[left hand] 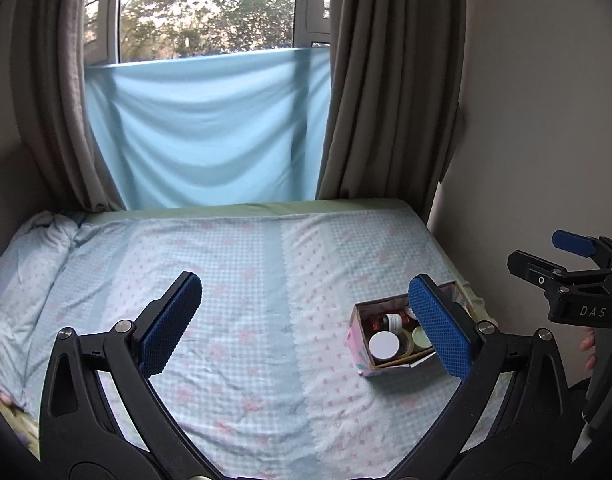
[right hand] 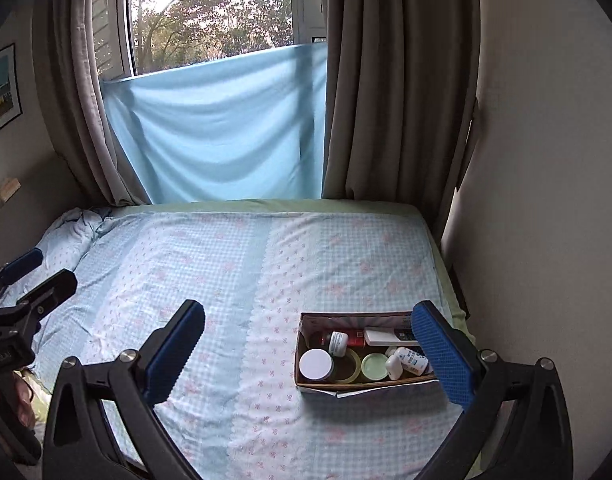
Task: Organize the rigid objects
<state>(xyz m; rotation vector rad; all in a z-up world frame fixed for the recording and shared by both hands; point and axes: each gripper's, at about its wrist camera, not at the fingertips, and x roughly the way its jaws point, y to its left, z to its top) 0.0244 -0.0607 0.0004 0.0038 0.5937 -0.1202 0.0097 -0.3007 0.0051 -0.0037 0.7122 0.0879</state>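
A: Left gripper (left hand: 306, 332) is spread wide with nothing between its blue pads, hanging over the bed (left hand: 234, 280). Right gripper (right hand: 317, 356) is the same: wide apart, holding and touching nothing.

B: And the things to be organized?

A: All in the cardboard box (right hand: 306, 364) by the bed's right edge, toward the near end: a white-lidded jar (right hand: 315, 363), a pale green lid (right hand: 374, 366), a tape roll (right hand: 345, 368), a white bottle with blue print (right hand: 409, 360), a small white-labelled bottle (right hand: 337, 342) and something red (right hand: 355, 338). Nothing loose lies on the sheet.

B: So sorted already, or waiting to be unpacked?

A: It fits either; I can't settle it.

B: Risks?

A: The box sits on soft, rumpled bedding close to the edge, so I'd judge that a nudge could tip it. The items are packed tight, and broad pads could snag a neighbour.
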